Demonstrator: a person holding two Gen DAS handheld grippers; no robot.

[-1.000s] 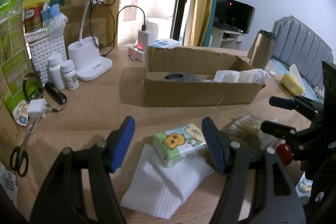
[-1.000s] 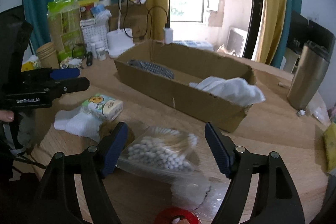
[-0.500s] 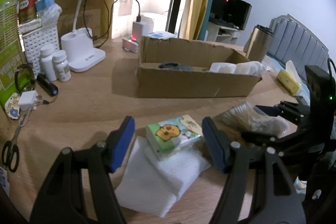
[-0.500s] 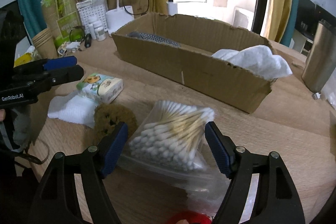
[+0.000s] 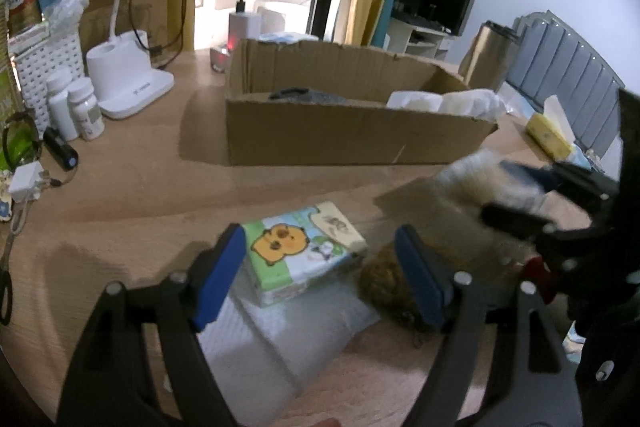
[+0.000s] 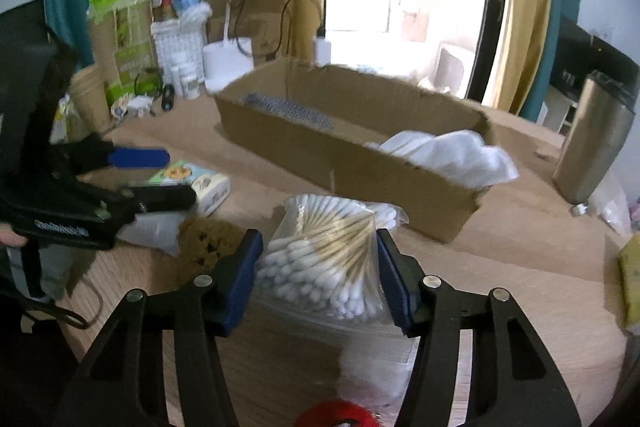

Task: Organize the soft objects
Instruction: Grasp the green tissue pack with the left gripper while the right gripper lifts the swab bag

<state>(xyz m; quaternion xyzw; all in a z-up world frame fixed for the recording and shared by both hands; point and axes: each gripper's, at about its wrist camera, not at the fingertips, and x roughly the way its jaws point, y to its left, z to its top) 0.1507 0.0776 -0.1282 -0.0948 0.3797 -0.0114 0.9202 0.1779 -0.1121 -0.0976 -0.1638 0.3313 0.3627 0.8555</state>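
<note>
Plastic bag of cotton swabs (image 6: 324, 259) sits between right gripper (image 6: 320, 279) jaws, closing; slick film could slip. Left gripper (image 5: 320, 275) opening w/ tissue pack (image 5: 302, 253) between, unheld.

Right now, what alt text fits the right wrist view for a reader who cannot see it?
The right hand-held gripper is closing its blue pads around a clear bag of cotton swabs on a wooden table. Behind the bag stands an open cardboard box with white cloth at one end. At left, the left hand-held gripper reaches over a tissue pack.
</note>
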